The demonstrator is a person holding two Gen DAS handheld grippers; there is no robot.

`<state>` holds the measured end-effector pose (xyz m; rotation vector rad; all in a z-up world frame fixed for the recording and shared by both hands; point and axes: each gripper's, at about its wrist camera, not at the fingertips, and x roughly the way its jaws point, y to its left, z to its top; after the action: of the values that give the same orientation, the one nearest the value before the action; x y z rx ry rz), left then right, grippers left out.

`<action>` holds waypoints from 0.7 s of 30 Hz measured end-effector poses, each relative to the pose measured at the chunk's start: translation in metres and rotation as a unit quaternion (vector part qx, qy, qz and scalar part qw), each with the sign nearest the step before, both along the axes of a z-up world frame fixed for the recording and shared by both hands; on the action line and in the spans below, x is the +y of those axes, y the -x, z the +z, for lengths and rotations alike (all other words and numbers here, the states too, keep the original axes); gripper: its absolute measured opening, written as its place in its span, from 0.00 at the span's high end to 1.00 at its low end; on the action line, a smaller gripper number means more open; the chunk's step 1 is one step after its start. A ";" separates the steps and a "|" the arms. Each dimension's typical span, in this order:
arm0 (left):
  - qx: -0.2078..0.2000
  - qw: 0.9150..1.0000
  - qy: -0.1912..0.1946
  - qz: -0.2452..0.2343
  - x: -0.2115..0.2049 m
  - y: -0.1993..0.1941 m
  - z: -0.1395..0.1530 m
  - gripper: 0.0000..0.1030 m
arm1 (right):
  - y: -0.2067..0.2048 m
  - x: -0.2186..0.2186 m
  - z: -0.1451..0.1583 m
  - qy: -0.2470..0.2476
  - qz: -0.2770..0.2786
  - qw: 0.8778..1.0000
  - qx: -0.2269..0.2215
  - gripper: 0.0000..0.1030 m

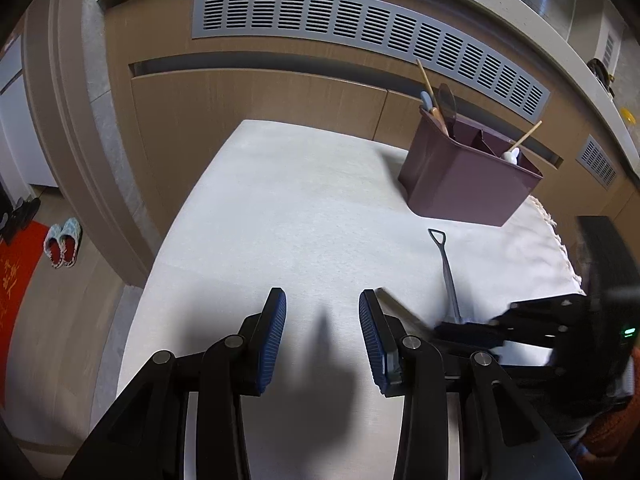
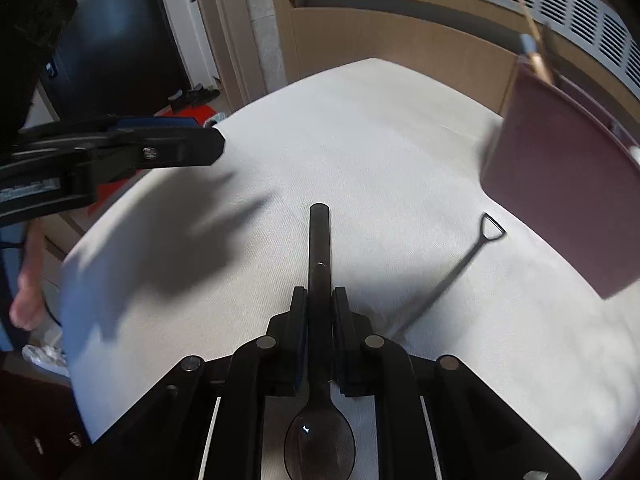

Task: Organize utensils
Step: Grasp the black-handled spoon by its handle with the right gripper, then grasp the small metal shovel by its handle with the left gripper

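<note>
**A:** Start at the left. What's the left gripper [image 1: 322, 336] doing?

**B:** Nothing yet. Its blue pads [image 1: 273, 344] stand well apart with only bare tablecloth [image 1: 280, 208] between them. It hovers over the near part of the table.

**A:** And the middle?

**B:** The right gripper [image 2: 320, 340] has its fingers closed tight on a dark spoon [image 2: 320, 320]. It grips the handle, which points away from the camera, and the bowl sits back near the wrist. The spoon looks lifted off the cloth, though I can't be sure from this angle.

**A:** Anything still lying loose?

**B:** One thing: a thin utensil with a little shovel-style handle [image 1: 446, 268], flat on the cloth just in front of the holder. Its working end is hidden behind the right gripper in the left view.

**A:** And the holder itself?

**B:** The purple caddy [image 1: 468, 176] stands at the far right of the table. It already has several pieces upright in it: wooden sticks, a dark spoon-like piece, a pale blue handle on its left side, and a white piece with a stick further right.

**A:** So how far along?

**B:** Well along, I'd judge. The held spoon still has to go in, then the shovel-handled one.
</note>
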<state>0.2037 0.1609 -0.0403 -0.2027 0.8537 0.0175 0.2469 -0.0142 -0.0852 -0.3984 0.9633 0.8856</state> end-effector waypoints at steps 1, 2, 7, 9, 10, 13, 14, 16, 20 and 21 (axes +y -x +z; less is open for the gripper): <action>0.000 1.000 0.000 -0.002 -0.001 -0.001 0.000 0.62 | 0.003 -0.007 0.004 -0.009 -0.005 1.000 -0.002 0.89; 0.001 1.000 0.000 -0.004 -0.003 -0.002 0.000 0.62 | 0.004 -0.015 0.008 -0.016 -0.012 1.000 -0.004 0.89; 0.005 1.000 0.001 -0.022 -0.017 -0.007 0.001 0.62 | 0.005 -0.063 0.024 -0.040 -0.061 0.997 -0.009 0.89; 0.008 0.999 0.003 -0.034 -0.024 -0.010 0.000 0.62 | 0.001 -0.088 0.026 -0.043 -0.094 0.995 -0.012 0.89; 0.015 0.999 0.011 -0.043 -0.028 -0.012 -0.003 0.62 | -0.002 -0.099 0.026 -0.043 -0.109 0.993 -0.014 0.89; 0.050 0.994 0.068 -0.074 -0.039 -0.018 -0.017 0.62 | -0.005 -0.132 0.024 -0.037 -0.159 0.986 -0.019 0.89; 0.062 0.991 0.083 -0.083 -0.044 -0.020 -0.023 0.62 | -0.005 -0.144 0.023 -0.032 -0.176 0.984 -0.021 0.89; 0.079 0.988 0.092 -0.098 -0.056 -0.022 -0.032 0.62 | -0.009 -0.163 0.019 -0.019 -0.209 0.977 -0.022 0.89; 0.097 0.985 0.082 -0.121 -0.085 -0.028 -0.042 0.62 | -0.009 -0.193 0.017 -0.014 -0.241 0.970 -0.020 0.87; 0.103 0.983 0.086 -0.125 -0.091 -0.031 -0.045 0.62 | -0.007 -0.198 0.016 -0.020 -0.245 0.969 -0.020 0.87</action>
<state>0.2351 0.0695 -0.0854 -0.2580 1.0825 -0.2757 0.2537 -0.2122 -0.0689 -0.1304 0.9497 0.4448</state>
